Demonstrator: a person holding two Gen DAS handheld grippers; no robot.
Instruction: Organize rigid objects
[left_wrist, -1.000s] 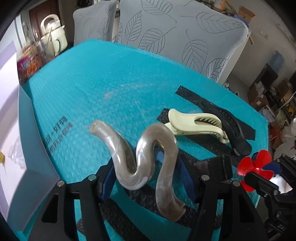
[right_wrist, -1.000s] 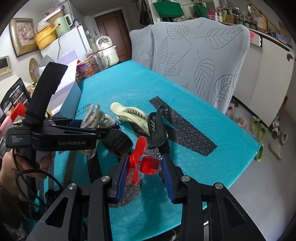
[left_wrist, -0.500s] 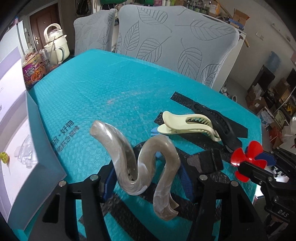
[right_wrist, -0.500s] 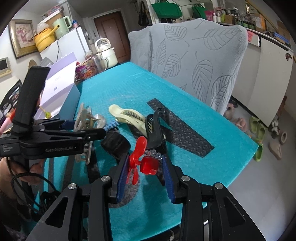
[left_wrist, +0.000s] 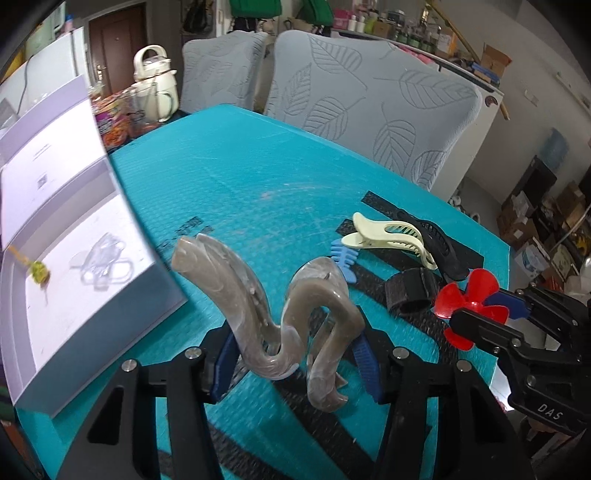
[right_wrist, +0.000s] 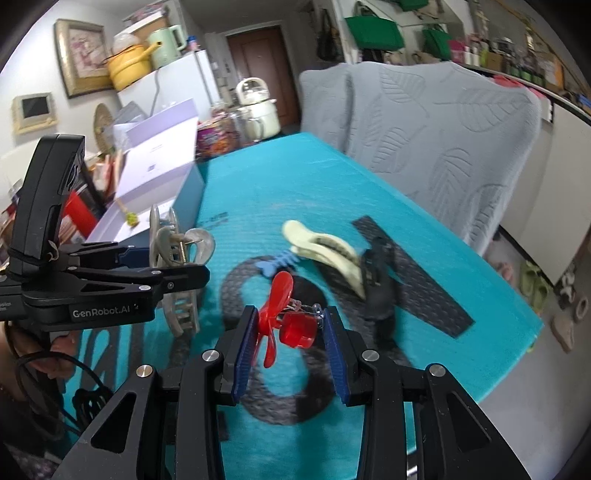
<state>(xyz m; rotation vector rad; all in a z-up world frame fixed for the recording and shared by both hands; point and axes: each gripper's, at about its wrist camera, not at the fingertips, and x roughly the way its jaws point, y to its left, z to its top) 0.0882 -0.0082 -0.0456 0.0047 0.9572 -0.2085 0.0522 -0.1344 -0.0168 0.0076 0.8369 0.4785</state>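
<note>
- The left tool (left_wrist: 295, 354) is clamped on a grey marbled hair claw (left_wrist: 273, 314), its blue pads (left_wrist: 223, 363) pressing the claw's 2 sides; its jaws have just been closing, likely squeezing the sprung claw tighter so it rides securely clear of the counter (left_wrist: 229, 177).
- The right tool (right_wrist: 290, 347) is clamped on a red flower-shaped clip (right_wrist: 286, 317), petals against one pad, the small red cap toward the other. It is held above the counter.
- Both pieces hang in the air beside each other, apparently being carried toward the open white box (left_wrist: 70, 280) at the counter's left edge, where a clear clip (left_wrist: 101, 258) and a small green piece (left_wrist: 38, 271) already lie.
- Left on the counter: a cream clip (left_wrist: 391, 238) lying against a black clip (left_wrist: 441, 247), a blue fishbone clip (left_wrist: 343, 258) and a black ring-like piece (left_wrist: 410, 290).
- Hard to make out: the black ring's true form, the blurred box contents, and how the grey claw's teeth sit behind the left tool's fingers. Only a hand (right_wrist: 55, 350) shows of the person.
</note>
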